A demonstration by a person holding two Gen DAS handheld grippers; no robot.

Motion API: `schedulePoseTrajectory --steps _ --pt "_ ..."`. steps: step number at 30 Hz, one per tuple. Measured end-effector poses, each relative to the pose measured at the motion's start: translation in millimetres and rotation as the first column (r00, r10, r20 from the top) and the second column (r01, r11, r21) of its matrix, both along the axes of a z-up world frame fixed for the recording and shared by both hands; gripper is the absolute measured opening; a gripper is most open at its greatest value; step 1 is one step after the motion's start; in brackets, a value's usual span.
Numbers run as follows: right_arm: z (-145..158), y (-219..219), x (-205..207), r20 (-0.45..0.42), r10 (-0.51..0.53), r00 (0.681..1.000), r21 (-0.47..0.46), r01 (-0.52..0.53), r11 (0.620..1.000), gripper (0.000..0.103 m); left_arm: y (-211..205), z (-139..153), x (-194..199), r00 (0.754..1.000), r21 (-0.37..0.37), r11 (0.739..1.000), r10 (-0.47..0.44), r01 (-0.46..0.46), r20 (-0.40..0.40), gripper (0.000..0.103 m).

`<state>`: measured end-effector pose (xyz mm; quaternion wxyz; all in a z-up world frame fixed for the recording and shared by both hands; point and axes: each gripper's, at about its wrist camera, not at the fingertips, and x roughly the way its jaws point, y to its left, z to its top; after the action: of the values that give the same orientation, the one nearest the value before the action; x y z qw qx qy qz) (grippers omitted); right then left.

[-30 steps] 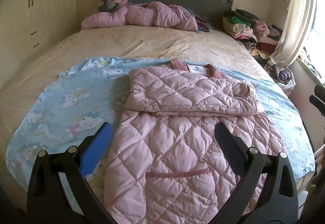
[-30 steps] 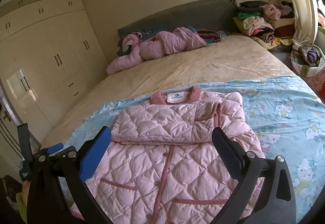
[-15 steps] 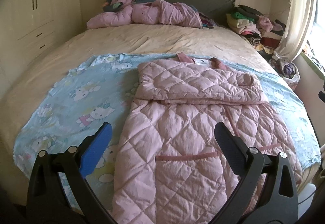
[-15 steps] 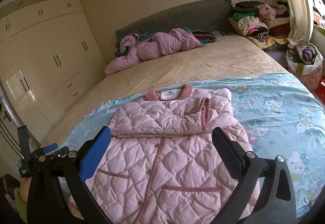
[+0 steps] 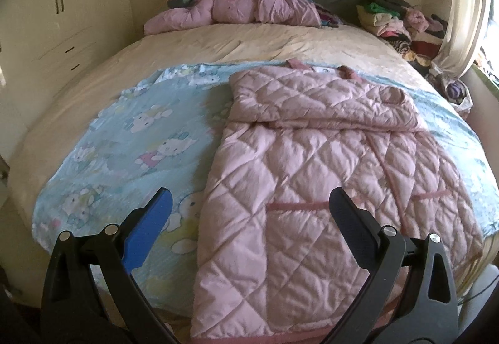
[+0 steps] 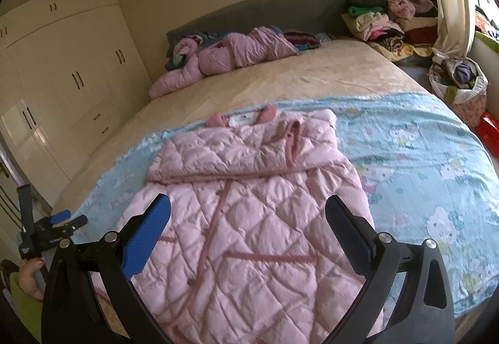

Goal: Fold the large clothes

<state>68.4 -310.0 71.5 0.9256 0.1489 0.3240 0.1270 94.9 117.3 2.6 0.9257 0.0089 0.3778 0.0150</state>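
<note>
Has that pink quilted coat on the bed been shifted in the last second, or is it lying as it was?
No. The pink quilted coat lies as before on the blue cartoon sheet, sleeves folded across the chest, collar at the sheet's far edge. Only the cameras moved.

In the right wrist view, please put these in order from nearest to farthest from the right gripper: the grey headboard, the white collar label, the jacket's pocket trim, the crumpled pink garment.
1. Pocket trim: between the open right gripper's fingers.
2. White collar label: jacket's far end, centre.
3. Crumpled pink garment: head of bed, left.
4. Grey headboard: behind it, at the wall.
</note>
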Motion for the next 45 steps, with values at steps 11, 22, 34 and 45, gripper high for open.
schedulePoseTrajectory --steps 11,22,34,45 --pt "-48.0 -13.1 -16.5 -0.101 -0.017 0.995 -0.068 0.01 0.998 0.099 16.7 -32.5 -17.2 0.998 0.024 0.999 0.023 -0.022 -0.065 0.094" --pt "-91.9 -27.7 -28.7 -0.204 -0.038 0.978 -0.1 0.018 0.995 0.099 29.5 -65.9 -26.2 0.99 0.037 0.999 0.039 -0.034 -0.138 0.094" --pt "-119.2 -44.8 -37.9 -0.271 -0.062 0.96 -0.122 0.03 0.992 0.099 60.0 -116.3 -34.1 0.962 -0.094 0.993 0.037 -0.064 -0.271 0.094" --pt "-139.7 -56.4 -46.0 -0.34 -0.053 0.939 -0.104 0.019 0.994 0.099 47.0 -138.2 -36.4 0.95 -0.163 0.987 -0.049 -0.002 -0.307 0.094"
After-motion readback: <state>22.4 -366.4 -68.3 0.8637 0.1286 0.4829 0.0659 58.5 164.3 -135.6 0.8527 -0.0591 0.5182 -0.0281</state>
